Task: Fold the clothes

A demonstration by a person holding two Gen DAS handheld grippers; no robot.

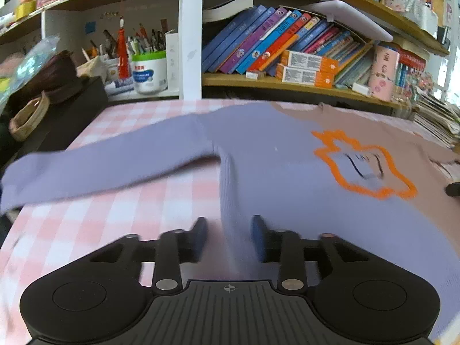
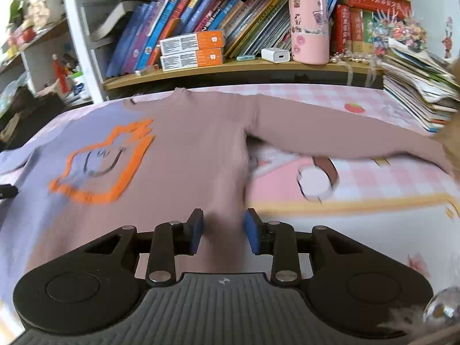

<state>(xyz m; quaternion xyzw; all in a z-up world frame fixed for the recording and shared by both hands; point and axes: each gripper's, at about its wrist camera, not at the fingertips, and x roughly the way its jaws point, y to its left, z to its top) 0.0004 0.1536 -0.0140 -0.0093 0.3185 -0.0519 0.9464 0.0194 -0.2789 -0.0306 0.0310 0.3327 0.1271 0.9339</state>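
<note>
A long-sleeved sweater, half lilac [image 1: 287, 178] and half dusty pink [image 2: 195, 143], lies spread flat on the pink checked tablecloth [image 1: 86, 230], with an orange outline figure [image 1: 365, 164] on its chest, which also shows in the right wrist view [image 2: 100, 164]. The lilac sleeve [image 1: 100, 166] reaches left; the pink sleeve [image 2: 345, 141] reaches right. My left gripper [image 1: 228, 238] is open, its fingers either side of the lilac side edge near the hem. My right gripper [image 2: 223, 234] is open, astride the pink side edge near the hem.
Bookshelves with leaning books [image 1: 273, 40] and orange boxes [image 2: 191, 50] stand behind the table. A pink canister [image 2: 309, 26] and a stack of magazines [image 2: 417, 83] are at the right. A black box [image 1: 57, 115] with a basket sits at the left edge.
</note>
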